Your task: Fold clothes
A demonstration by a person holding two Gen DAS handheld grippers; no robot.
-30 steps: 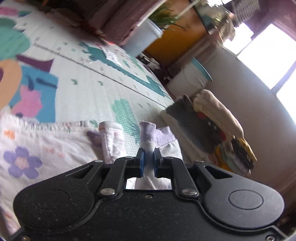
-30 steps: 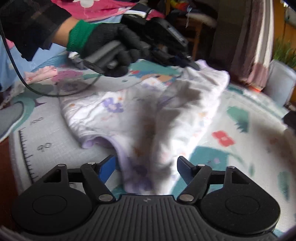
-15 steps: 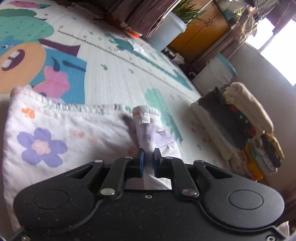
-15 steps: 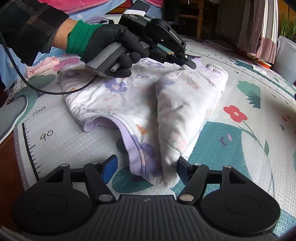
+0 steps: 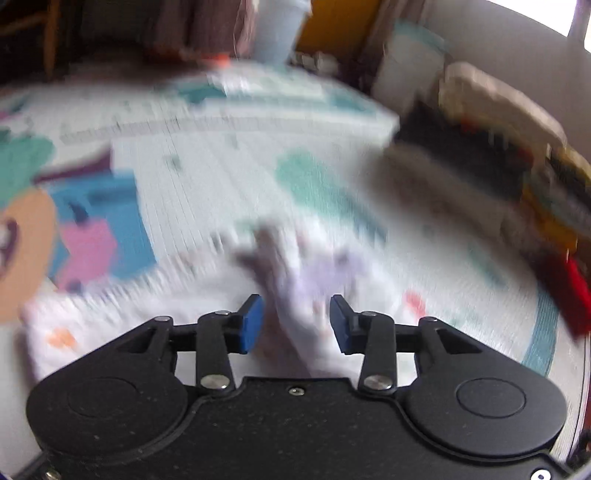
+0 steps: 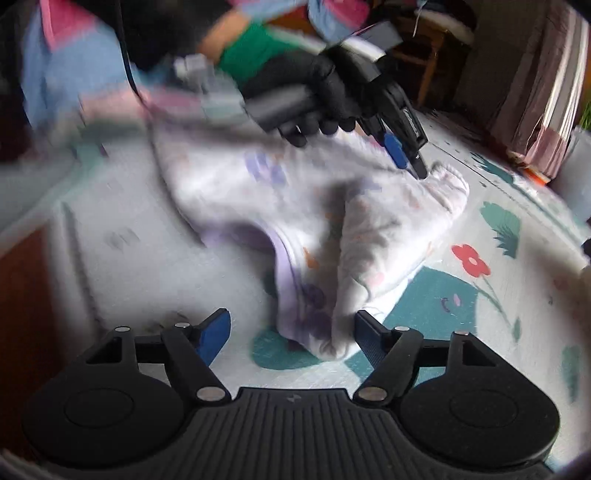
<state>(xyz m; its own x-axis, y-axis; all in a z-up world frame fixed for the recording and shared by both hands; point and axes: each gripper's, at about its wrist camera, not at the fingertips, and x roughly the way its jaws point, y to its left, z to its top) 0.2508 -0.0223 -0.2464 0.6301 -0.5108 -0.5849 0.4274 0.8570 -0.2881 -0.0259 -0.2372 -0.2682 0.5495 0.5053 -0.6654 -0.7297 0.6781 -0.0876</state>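
Note:
A white garment with purple flowers and lilac trim lies partly folded on the play mat. In the right wrist view a black-gloved hand holds my left gripper over the garment's far corner. Its jaws are opening. The blurred left wrist view shows that corner of the garment between the fingers of the left gripper, with gaps to both blue pads. My right gripper is open and still widening. The garment's near folded end lies between its fingers, close to the right pad and apart from the left one.
A stack of folded clothes sits at the right edge of the mat. A white pot and a striped curtain stand beyond the mat's far edge. Bare floor shows at the left.
My left gripper was shut on the garment's corner and its jaws have now parted off the cloth. The left view has rolled and blurred. The garment settled onto the mat.

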